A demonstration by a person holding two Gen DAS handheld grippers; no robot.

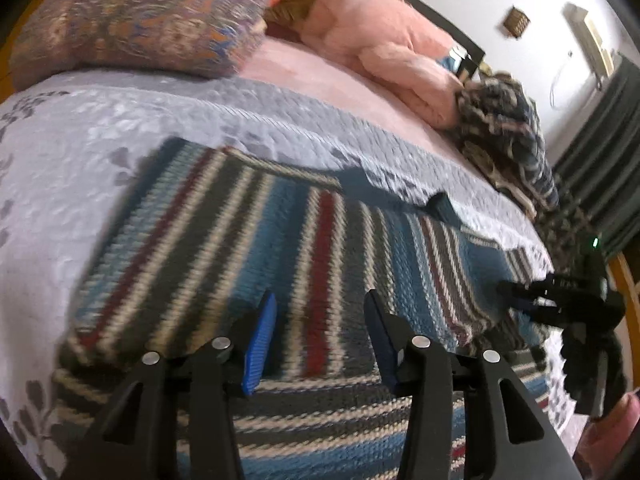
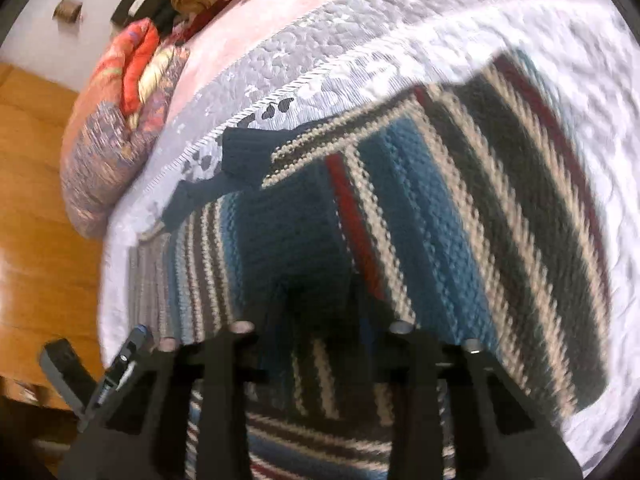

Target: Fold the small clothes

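Observation:
A striped knit sweater [image 1: 280,240] [image 2: 440,200] in blue, dark grey, cream and red lies spread on a pale lilac quilt [image 1: 80,152] [image 2: 400,20]. Its dark blue ribbed edge [image 1: 440,204] [image 2: 244,152] points toward the far side. My left gripper [image 1: 320,296] hovers open just over the sweater's near part, its blue pads [image 1: 260,344] wide apart with nothing between them. My right gripper [image 2: 316,304] is low over the sweater's near edge, its dark blurred fingers apart. The left wrist view also shows the right gripper [image 1: 506,292] at the sweater's right edge.
A patterned pillow [image 1: 136,20] [image 2: 116,152] and a pink plush blanket [image 1: 380,36] lie at the bed's head. A heap of dark patterned clothes [image 1: 504,128] sits at the far right of the bed. A wooden floor [image 2: 36,200] lies beyond the bed edge, and dark curtains [image 1: 600,168] hang at right.

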